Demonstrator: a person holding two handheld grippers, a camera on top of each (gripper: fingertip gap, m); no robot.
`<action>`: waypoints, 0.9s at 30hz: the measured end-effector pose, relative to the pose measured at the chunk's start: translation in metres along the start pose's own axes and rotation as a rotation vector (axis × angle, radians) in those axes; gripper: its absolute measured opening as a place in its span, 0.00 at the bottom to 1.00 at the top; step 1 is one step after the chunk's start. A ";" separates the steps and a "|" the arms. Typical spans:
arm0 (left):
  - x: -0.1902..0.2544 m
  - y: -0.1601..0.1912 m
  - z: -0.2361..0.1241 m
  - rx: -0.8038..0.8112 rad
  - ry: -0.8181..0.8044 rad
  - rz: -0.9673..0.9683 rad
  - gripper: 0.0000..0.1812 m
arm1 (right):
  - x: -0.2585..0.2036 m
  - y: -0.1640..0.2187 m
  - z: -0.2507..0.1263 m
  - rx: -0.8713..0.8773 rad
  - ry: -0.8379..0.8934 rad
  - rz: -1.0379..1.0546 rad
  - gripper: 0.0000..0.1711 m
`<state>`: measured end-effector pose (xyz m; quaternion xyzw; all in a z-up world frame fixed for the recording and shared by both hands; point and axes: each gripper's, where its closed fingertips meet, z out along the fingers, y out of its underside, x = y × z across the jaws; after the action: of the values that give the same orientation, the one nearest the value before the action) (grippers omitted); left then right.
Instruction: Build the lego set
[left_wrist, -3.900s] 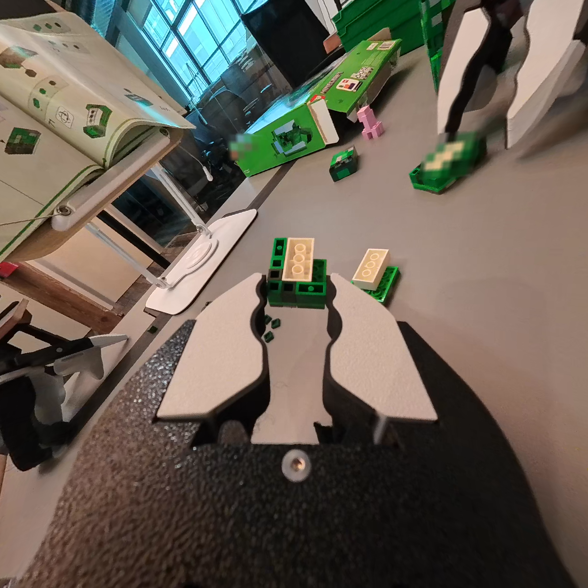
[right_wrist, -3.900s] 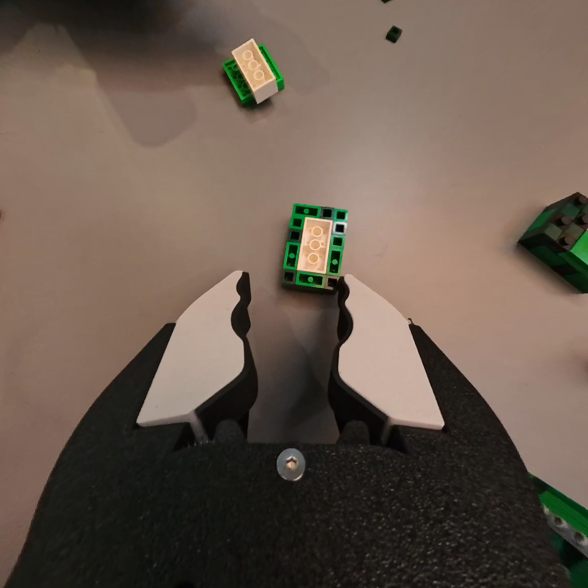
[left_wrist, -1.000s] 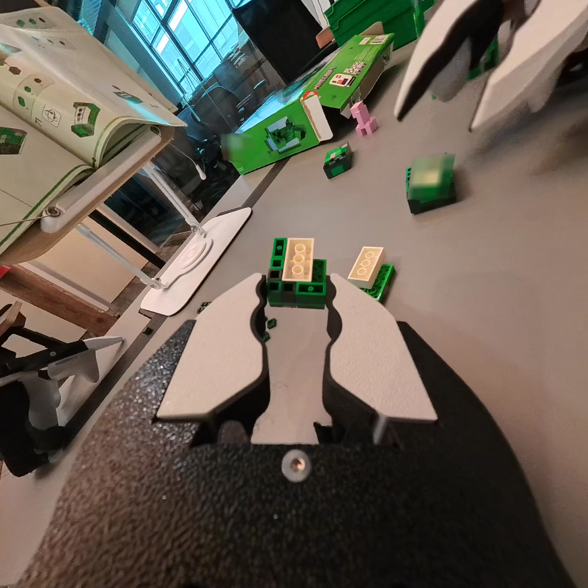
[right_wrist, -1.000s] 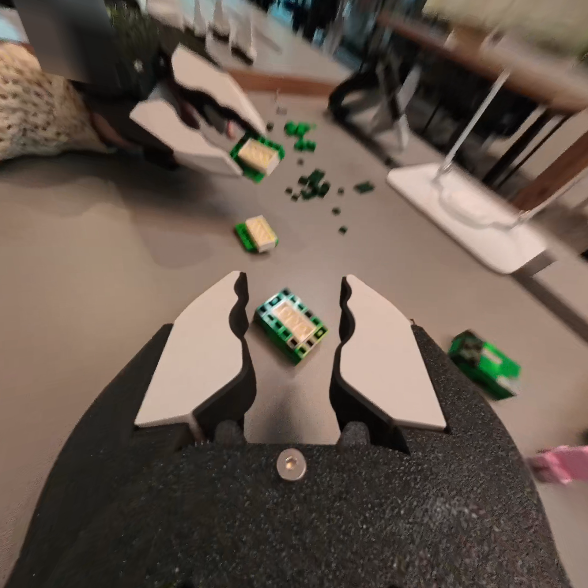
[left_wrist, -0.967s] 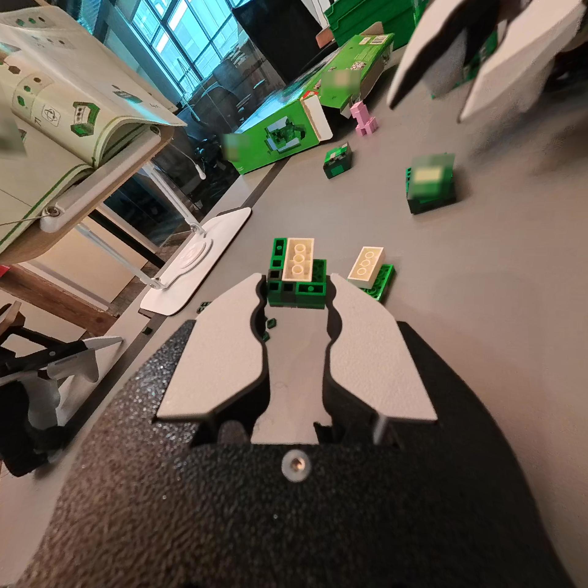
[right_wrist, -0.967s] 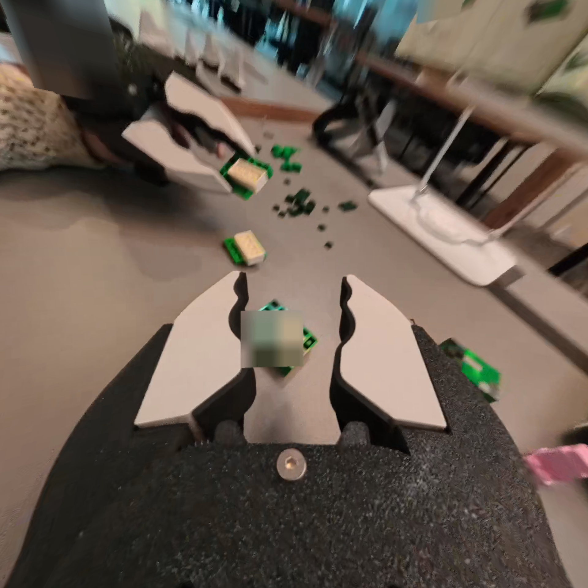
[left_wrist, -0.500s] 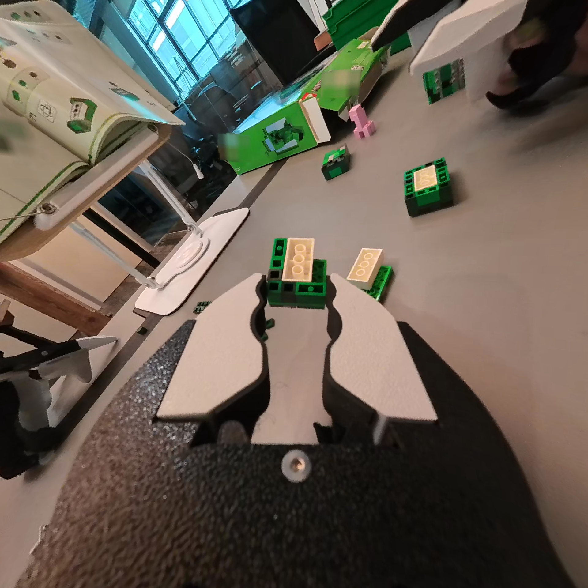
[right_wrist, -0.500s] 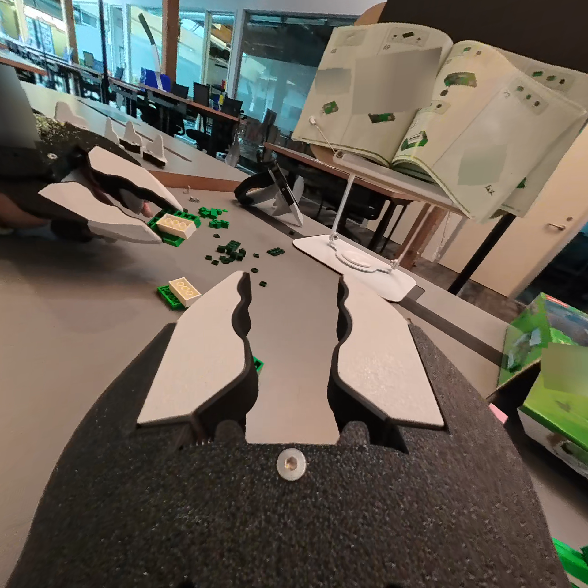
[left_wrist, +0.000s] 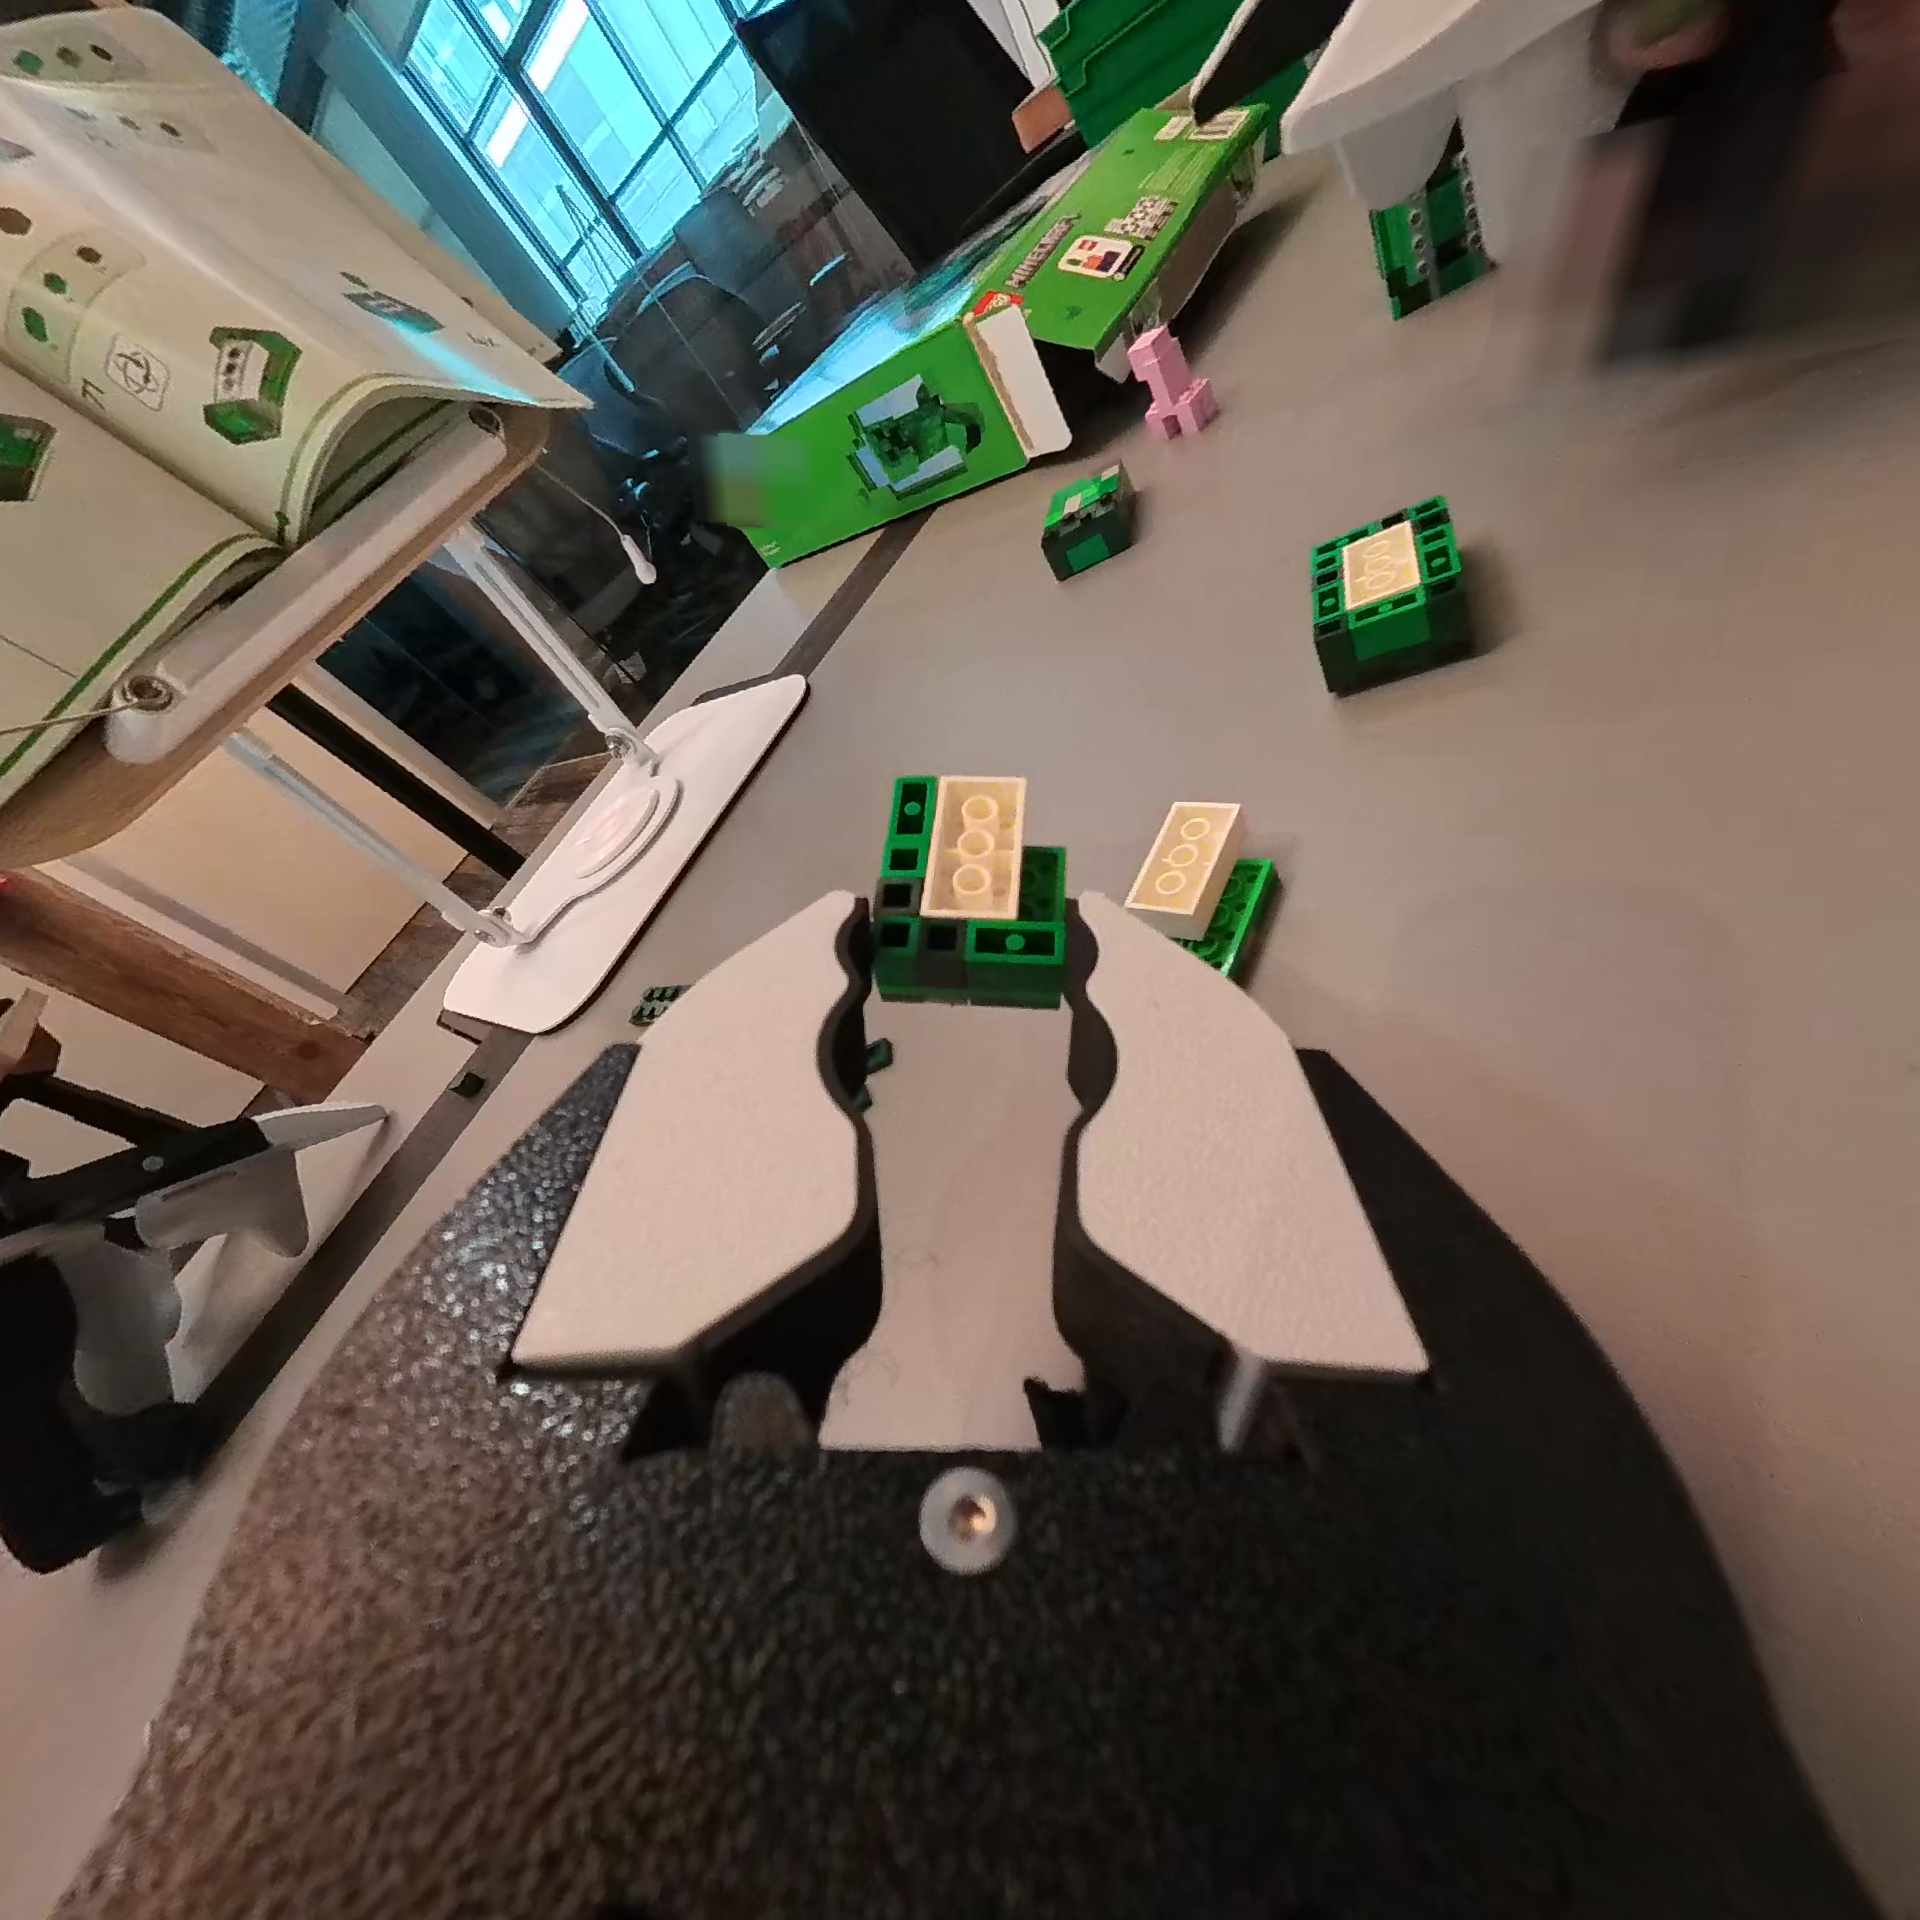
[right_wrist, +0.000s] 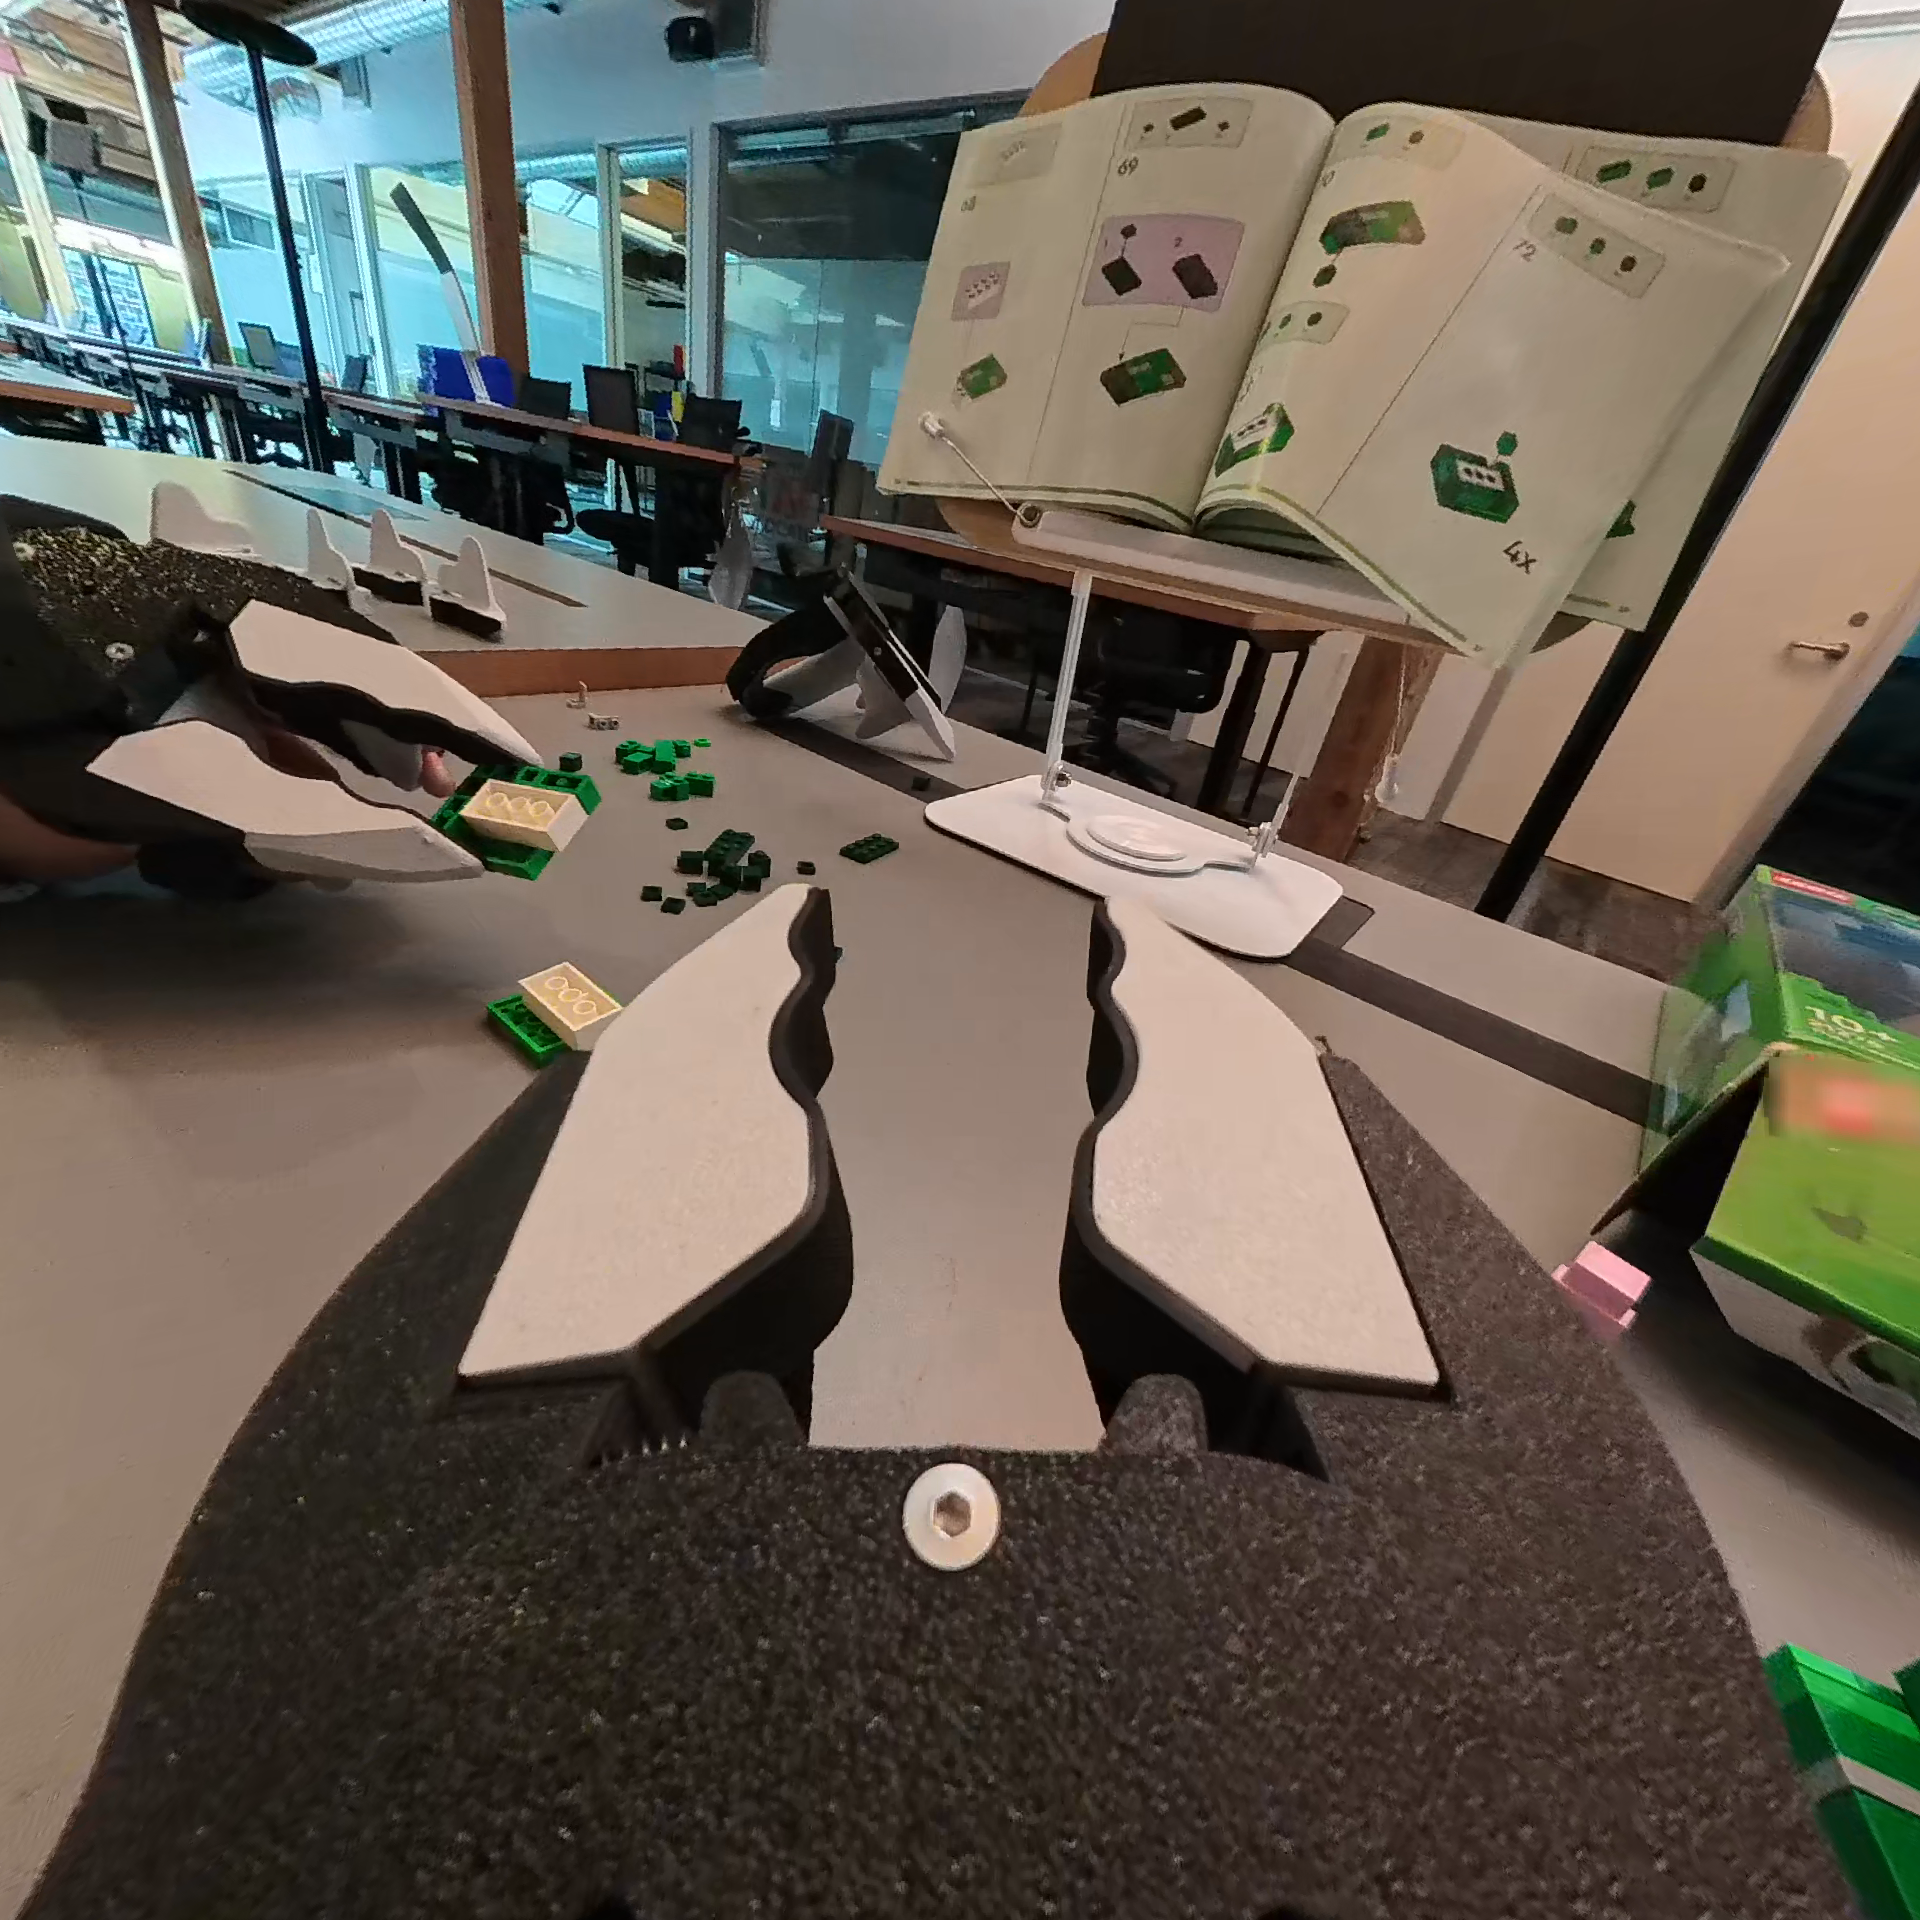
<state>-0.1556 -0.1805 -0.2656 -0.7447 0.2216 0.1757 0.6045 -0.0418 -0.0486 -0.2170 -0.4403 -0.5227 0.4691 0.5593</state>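
Left gripper, jaws clamped on a green-and-white brick block. Right gripper, jaws apart and empty; only its view shows the booklet pages.

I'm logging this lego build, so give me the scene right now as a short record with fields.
left tongs: shut on a green block with a cream brick
right tongs: open, empty, raised off the grey table
loose pieces: small green parts scattered on the table
other assemblies: cream brick on green plate; finished green block
instructions: open booklet on a stand
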 end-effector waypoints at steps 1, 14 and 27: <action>0.000 0.000 0.000 -0.001 0.001 0.002 0.19 | 0.000 0.000 0.000 -0.001 -0.001 -0.001 0.27; 0.001 0.000 0.000 -0.003 0.002 0.003 0.19 | -0.028 0.042 -0.013 -0.513 -0.165 0.124 0.00; 0.000 -0.001 0.001 0.004 0.003 -0.010 0.19 | -0.045 0.094 -0.023 -0.963 -0.214 0.157 0.00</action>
<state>-0.1553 -0.1798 -0.2649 -0.7449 0.2190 0.1710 0.6065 -0.0255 -0.0770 -0.3185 -0.6361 -0.6995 0.2579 0.1989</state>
